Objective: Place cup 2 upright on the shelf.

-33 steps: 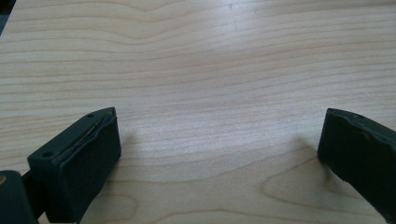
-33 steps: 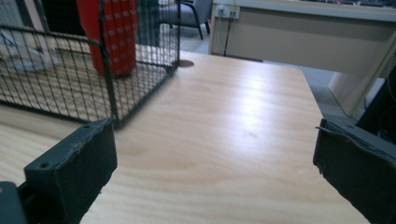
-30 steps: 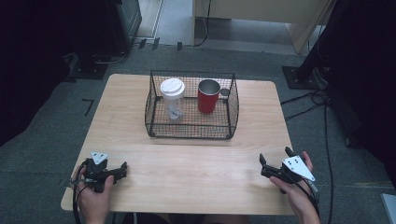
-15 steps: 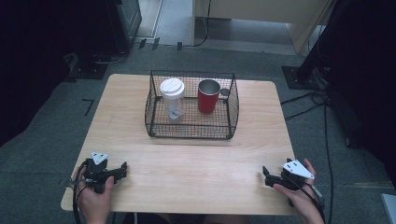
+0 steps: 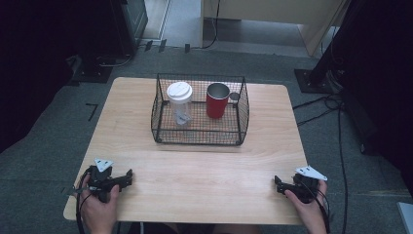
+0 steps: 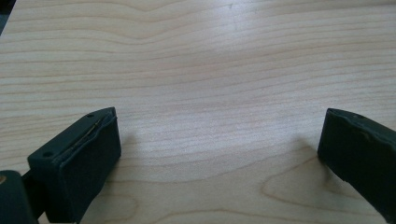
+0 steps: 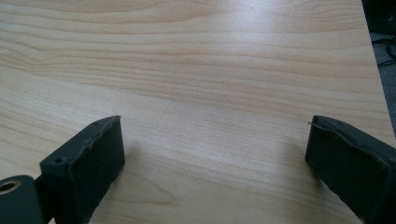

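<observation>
Pale wood is lying under both grippers: the table [image 5: 195, 170] is showing a light, wavy grain and rounded corners, and it is standing on grey carpet [image 5: 44, 146]. At the near edge, the left gripper [image 5: 127, 176] is sitting in the person's left hand [image 5: 97, 204], low over the near left corner; in the left gripper view its jaws are standing wide apart with bare wood between them, gripping nothing. At the near right corner, the right gripper [image 5: 277, 182] is resting in the right hand [image 5: 307, 204]; its jaws have just been closing, yet in the right gripper view they are standing well apart over bare wood, with nothing between them. Cables are trailing from both grippers toward the person. Past a wide strip of table, well apart from both grippers, a black wire basket [image 5: 197, 137] is sitting near the middle of the far half. Inside it a clear jar [image 5: 179, 105] with a white lid is standing upright at the left, something small and pale showing through its wall, too small to tell. Just beside it at the right a red mug [image 5: 217, 101] is standing upright, its mouth open and its inside looking like metal. Beyond the table, cables [image 5: 321, 105] are running over the carpet, dark stands are flanking the room, and a light wooden cabinet [image 5: 258, 14] is standing at the back.
</observation>
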